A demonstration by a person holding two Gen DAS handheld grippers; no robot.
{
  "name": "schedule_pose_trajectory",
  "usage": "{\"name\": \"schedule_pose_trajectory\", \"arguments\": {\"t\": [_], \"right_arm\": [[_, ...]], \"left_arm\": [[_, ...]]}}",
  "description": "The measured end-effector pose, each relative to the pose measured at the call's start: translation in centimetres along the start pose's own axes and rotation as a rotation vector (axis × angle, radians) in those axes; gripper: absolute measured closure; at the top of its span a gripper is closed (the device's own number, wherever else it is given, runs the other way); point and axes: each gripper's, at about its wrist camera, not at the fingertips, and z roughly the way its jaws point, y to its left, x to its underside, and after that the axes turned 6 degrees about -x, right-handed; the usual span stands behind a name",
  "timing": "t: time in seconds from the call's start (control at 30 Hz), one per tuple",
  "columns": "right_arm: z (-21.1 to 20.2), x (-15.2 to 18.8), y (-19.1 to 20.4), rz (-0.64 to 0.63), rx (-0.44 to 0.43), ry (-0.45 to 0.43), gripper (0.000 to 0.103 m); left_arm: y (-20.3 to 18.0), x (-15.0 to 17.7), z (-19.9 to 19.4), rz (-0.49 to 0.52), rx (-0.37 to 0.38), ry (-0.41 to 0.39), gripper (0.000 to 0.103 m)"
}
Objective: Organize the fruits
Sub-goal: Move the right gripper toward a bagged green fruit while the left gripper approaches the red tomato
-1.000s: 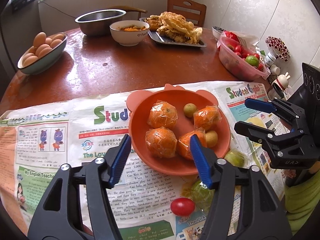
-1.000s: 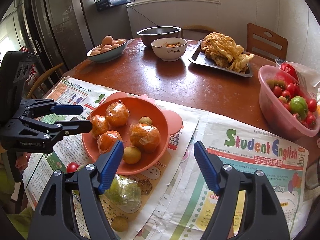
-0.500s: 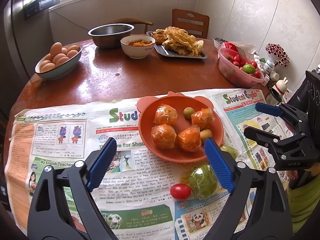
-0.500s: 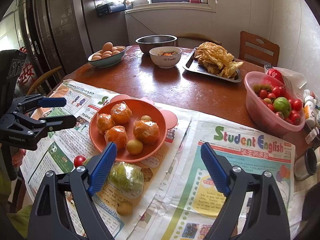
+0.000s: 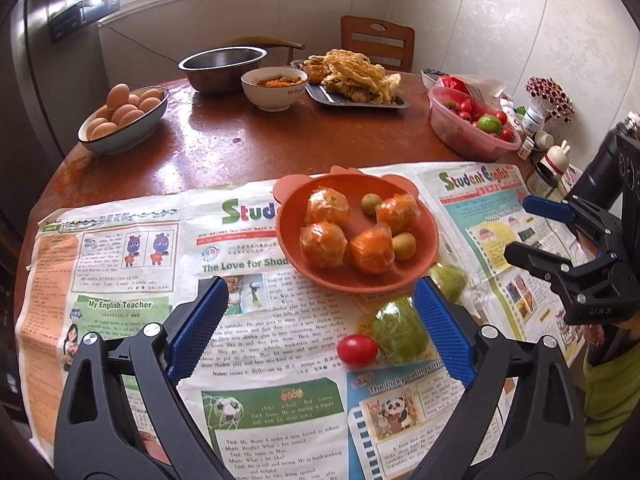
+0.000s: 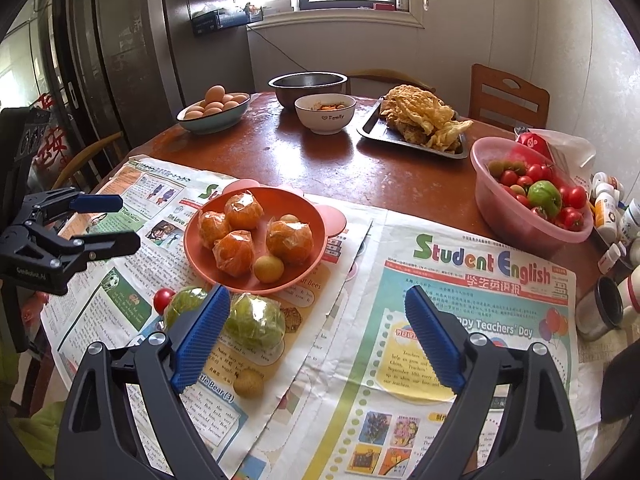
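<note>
An orange plate (image 5: 292, 216) (image 6: 312, 216) on newspaper holds several plastic-wrapped oranges (image 5: 323, 244) (image 6: 289, 240) and two small yellow-green fruits (image 5: 404, 246). On the paper in front of it lie two wrapped green fruits (image 5: 398, 328) (image 6: 256, 320), a cherry tomato (image 5: 357, 350) (image 6: 164, 299) and a small brown fruit (image 6: 248, 383). My left gripper (image 5: 320, 286) (image 6: 128, 220) hovers short of the plate, jaws opening, nothing between them. My right gripper (image 6: 318, 294) (image 5: 520, 226) hangs over the paper to the plate's right, jaws opening too, with nothing in them.
A pink bowl (image 6: 492, 216) of tomatoes and green fruit stands at the right. Behind are a bowl of eggs (image 5: 124, 120), a steel bowl (image 5: 222, 68), a white bowl (image 5: 274, 88) and a tray of fried food (image 5: 352, 80). Small bottles (image 6: 608, 208) crowd the right table edge.
Both grippers have drawn back from the plate and risen a little, so more of the table shows. The jaws of both have widened.
</note>
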Motion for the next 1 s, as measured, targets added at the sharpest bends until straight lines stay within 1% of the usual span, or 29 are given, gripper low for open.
{"name": "schedule_pose_trajectory", "arguments": {"t": [0.47, 0.63, 0.83, 0.9, 1.0], "right_arm": [[1.0, 2.0, 0.5, 0.012, -0.042, 0.038, 0.014], [1.7, 2.3, 1.0, 0.009, -0.060, 0.049, 0.014], [2.8, 2.8, 1.6, 0.000, -0.078, 0.069, 0.015], [3.3, 2.8, 1.5, 0.009, -0.083, 0.075, 0.016], [3.8, 2.9, 1.5, 0.015, -0.096, 0.079, 0.020]], "left_arm": [[-1.6, 3.8, 0.4, 0.067, 0.013, 0.058, 0.015], [-1.6, 5.1, 0.8, 0.077, 0.013, 0.077, 0.015], [-1.3, 6.1, 1.4, 0.082, -0.003, 0.093, 0.015], [-1.0, 6.2, 1.8, 0.077, -0.006, 0.101, 0.016], [-0.7, 6.4, 2.2, 0.070, 0.002, 0.107, 0.022]]}}
